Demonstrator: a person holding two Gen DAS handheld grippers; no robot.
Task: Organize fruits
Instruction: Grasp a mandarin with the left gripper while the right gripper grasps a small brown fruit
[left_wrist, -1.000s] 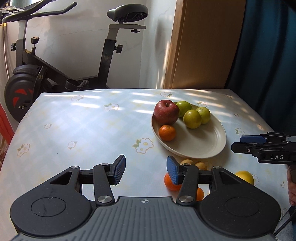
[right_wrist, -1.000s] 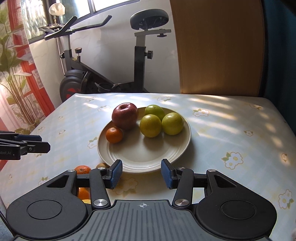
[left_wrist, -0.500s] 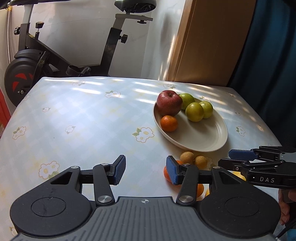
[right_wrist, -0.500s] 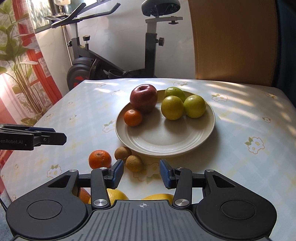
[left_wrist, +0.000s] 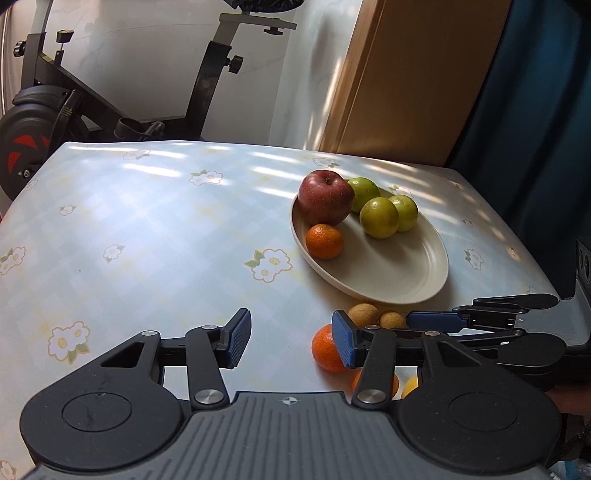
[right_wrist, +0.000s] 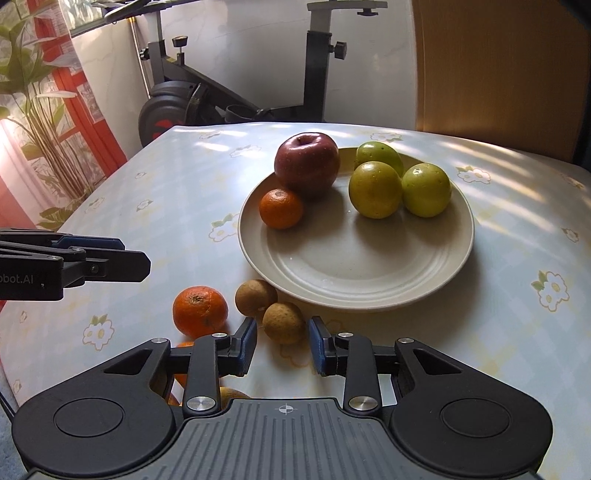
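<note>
Near brown fruit (right_wrist: 283, 322), small, round, rough-skinned, longan-like, sits on the counter (right_wrist: 177, 199) just in front of the plate (right_wrist: 354, 273), touching or almost touching its twin (right_wrist: 255, 297). That's my target, I judge. My right hand-held gripper (right_wrist: 280, 346) has its jaws apart and empty, the fruit just ahead of the gap, not yet between the pads.

To do it well: push forward until the fruit's widest part is between the pads, keep low near the counter, close gently, since it's round and will likely squirt out if pinched off-centre. Watch the twin fruit left of it; the left pad could nudge it toward the loose mandarin (right_wrist: 200, 311), which lies left of both brown fruits, well off the plate.

On the plate: red apple (right_wrist: 306, 162), a mandarin (right_wrist: 281, 208), three green fruits (right_wrist: 375, 189) at the back. The front half is bare, so drop there.

More orange and yellow fruit sits half hidden under my gripper bodies. My left hand-held gripper (left_wrist: 291, 338) hangs left of the plate, jaws wide, holding nothing.
</note>
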